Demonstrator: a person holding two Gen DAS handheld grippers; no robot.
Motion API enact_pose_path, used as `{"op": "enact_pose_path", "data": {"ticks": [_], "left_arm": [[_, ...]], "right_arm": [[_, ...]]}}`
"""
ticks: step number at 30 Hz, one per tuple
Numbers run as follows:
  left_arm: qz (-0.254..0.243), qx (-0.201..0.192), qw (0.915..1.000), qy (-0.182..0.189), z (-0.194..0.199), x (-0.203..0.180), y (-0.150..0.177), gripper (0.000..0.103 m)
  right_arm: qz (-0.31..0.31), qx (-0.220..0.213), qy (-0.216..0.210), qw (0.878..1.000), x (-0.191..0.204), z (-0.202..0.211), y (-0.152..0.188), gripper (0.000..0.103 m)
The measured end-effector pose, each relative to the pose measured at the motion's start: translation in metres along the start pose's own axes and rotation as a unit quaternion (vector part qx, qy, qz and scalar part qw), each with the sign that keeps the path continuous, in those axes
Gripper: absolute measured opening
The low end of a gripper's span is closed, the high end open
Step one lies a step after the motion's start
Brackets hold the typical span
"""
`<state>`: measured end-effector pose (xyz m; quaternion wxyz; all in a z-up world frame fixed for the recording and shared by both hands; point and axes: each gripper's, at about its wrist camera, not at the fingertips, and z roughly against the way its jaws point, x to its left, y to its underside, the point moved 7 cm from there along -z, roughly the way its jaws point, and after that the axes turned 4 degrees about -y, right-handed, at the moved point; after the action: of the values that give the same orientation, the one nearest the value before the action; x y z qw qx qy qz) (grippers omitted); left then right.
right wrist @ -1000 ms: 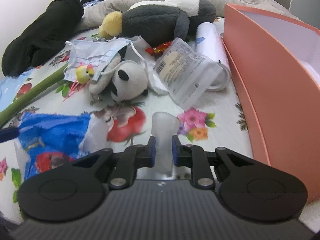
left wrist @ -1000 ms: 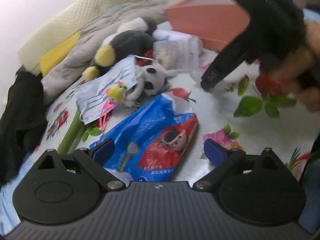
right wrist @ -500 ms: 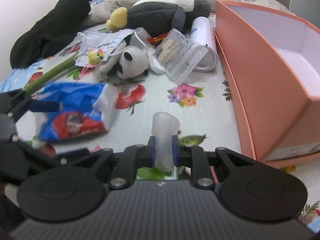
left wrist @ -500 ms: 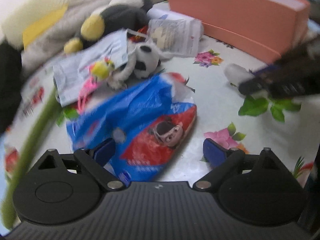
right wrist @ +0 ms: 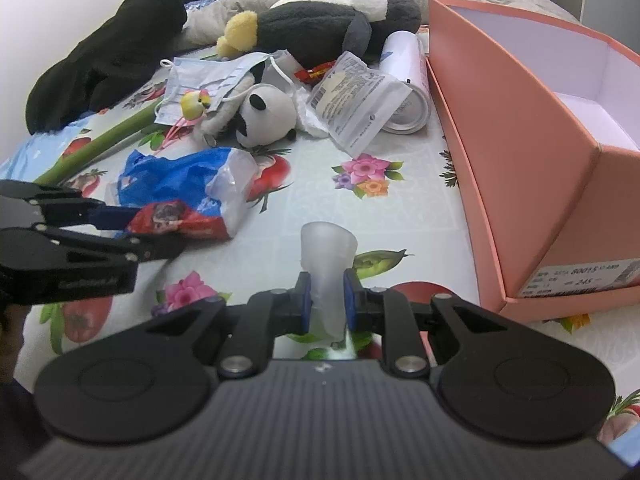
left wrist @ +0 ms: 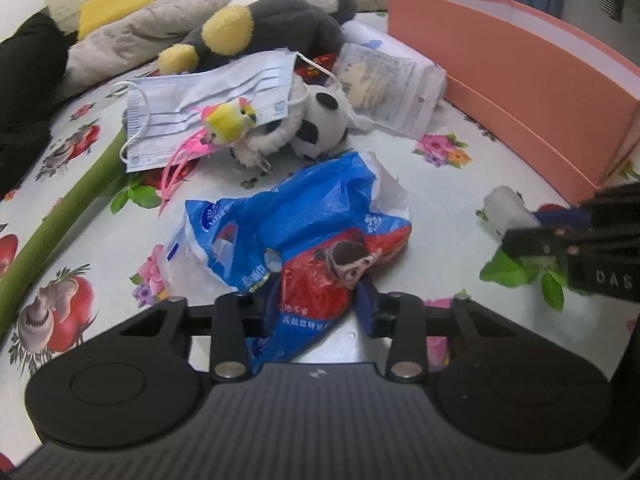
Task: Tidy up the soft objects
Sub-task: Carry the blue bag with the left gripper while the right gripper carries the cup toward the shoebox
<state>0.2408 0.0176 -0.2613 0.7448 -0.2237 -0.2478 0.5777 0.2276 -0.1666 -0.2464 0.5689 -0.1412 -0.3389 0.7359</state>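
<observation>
My left gripper (left wrist: 318, 300) is shut on the near end of a blue and red plastic bag (left wrist: 296, 232), which lies on the floral sheet; the bag also shows in the right wrist view (right wrist: 188, 196). My right gripper (right wrist: 326, 300) is shut on a soft translucent white piece (right wrist: 328, 256) and holds it above the sheet; the piece also shows at the right of the left wrist view (left wrist: 506, 212). A small panda plush (left wrist: 316, 124), a face mask (left wrist: 208, 104), a yellow bird toy (left wrist: 230, 120) and a big grey penguin plush (left wrist: 272, 28) lie behind the bag.
An open pink box (right wrist: 532, 132) stands at the right. A clear packet (right wrist: 356, 100) and a white can (right wrist: 404, 80) lie beside it. A green stalk (left wrist: 60, 208) and black cloth (right wrist: 108, 52) lie at the left. Grey bedding (left wrist: 132, 28) is behind.
My left gripper has closed on the blue and red bag. My right gripper has drawn back from the toys toward the box's near corner, still holding the white piece.
</observation>
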Motion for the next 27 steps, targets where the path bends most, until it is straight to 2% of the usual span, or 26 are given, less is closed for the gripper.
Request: {"op": "enact_pose_path", "data": {"ticks": [3,8,17,23,27], "left_arm": [[0.025,0.000,0.9997,-0.009,0.002,-0.001,-0.002,0.031],[0.103,0.002,0.9947,-0.010,0.010,0.003,-0.003,0.019],[0.218,-0.011,0.9759,-0.002,0.044,0.001,0.005,0.018],[0.250,-0.013,0.9681,0.005,0.067,0.000,0.009,0.018],[0.246,-0.019,0.9691,0.010,0.088,-0.003,0.002,0.018]], "right_arm": [[-0.006,-0.003,-0.003,1.000,-0.002,0.001,0.000,0.019],[-0.010,-0.003,-0.004,1.000,-0.002,0.005,0.000,0.016],[-0.013,-0.010,-0.011,1.000,0.003,0.023,-0.001,0.015],[-0.013,-0.014,-0.017,1.000,0.007,0.041,-0.004,0.015],[-0.009,-0.026,-0.020,0.999,0.012,0.056,-0.011,0.016]]}}
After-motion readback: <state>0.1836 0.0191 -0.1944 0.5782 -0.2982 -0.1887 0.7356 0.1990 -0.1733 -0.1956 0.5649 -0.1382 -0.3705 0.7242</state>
